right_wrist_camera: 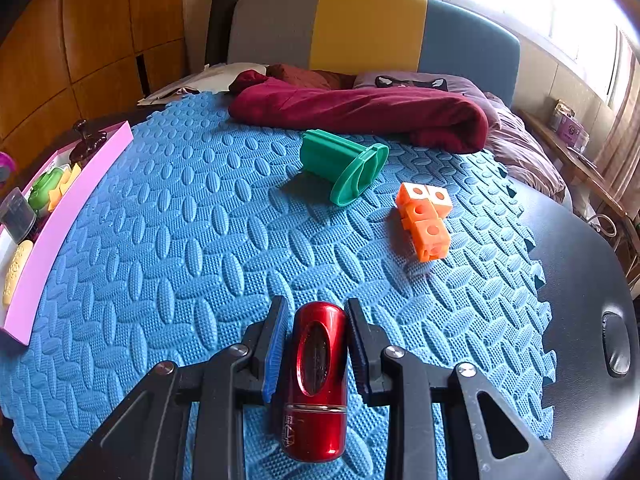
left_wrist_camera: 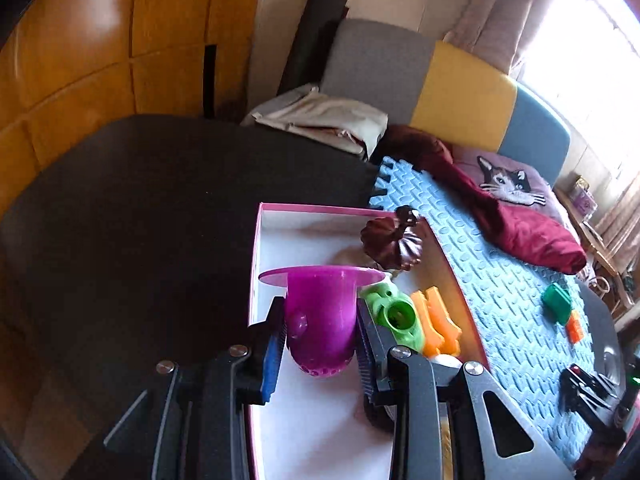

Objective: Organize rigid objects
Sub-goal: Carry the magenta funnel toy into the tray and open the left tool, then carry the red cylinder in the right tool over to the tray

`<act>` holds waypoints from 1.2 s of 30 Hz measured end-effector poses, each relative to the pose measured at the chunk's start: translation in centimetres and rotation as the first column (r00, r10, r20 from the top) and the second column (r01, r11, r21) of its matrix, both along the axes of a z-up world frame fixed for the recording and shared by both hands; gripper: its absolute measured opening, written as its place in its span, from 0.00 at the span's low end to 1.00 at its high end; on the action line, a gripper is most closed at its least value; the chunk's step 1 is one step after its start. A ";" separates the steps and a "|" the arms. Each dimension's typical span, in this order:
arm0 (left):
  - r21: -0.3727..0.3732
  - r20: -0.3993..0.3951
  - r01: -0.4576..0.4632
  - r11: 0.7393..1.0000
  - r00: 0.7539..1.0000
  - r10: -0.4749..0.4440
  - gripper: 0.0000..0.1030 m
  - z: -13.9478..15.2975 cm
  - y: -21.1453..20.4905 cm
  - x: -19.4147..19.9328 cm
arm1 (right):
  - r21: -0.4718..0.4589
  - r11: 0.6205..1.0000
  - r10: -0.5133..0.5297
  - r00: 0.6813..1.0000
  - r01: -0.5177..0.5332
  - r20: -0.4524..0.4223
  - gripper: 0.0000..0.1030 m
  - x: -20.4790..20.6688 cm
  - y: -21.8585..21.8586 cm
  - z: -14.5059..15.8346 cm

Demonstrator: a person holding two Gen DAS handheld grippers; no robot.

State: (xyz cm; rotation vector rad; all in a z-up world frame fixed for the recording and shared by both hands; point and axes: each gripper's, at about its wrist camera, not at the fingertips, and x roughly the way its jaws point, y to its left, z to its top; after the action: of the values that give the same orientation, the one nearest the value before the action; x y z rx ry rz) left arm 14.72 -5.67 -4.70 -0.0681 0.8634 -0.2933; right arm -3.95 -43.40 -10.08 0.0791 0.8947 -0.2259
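the left gripper (left_wrist_camera: 320, 344) is clamped on a purple flanged cup (left_wrist_camera: 320, 312), its pads pressing the cup's sides, and it holds the cup tilted over the near half of the pink-walled box (left_wrist_camera: 320, 210) at the left edge of the blue foam mat (right_wrist_camera: 200, 240). the right gripper (right_wrist_camera: 316, 340) is closed on a red metallic cylinder (right_wrist_camera: 316, 380) low over the near part of the mat, pointing down and away toward the far side.

the sorting looks well under way. the box already holds a dark fluted mould (left_wrist_camera: 394, 246) at its far end, a green piece (left_wrist_camera: 396, 316) and an orange piece (left_wrist_camera: 438, 322) along its right wall. still out on the mat, further off and to the right, lie a green flanged tube (right_wrist_camera: 344, 168) on its side and a cluster of orange cubes (right_wrist_camera: 426, 216) just beside it. so two things are in hand and at least two wait.
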 end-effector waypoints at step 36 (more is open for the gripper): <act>0.109 0.120 -0.036 0.993 0.992 0.023 0.45 2.0 0.0 -6.4 | -0.056 0.998 0.018 1.000 -0.019 -0.020 0.25 0.2 0.7 0.1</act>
State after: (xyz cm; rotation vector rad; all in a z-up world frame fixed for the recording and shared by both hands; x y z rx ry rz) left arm 8.29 -5.67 -2.69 0.0399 0.7585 -0.2191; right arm -3.71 -42.71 -10.02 0.0165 0.9072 -0.2344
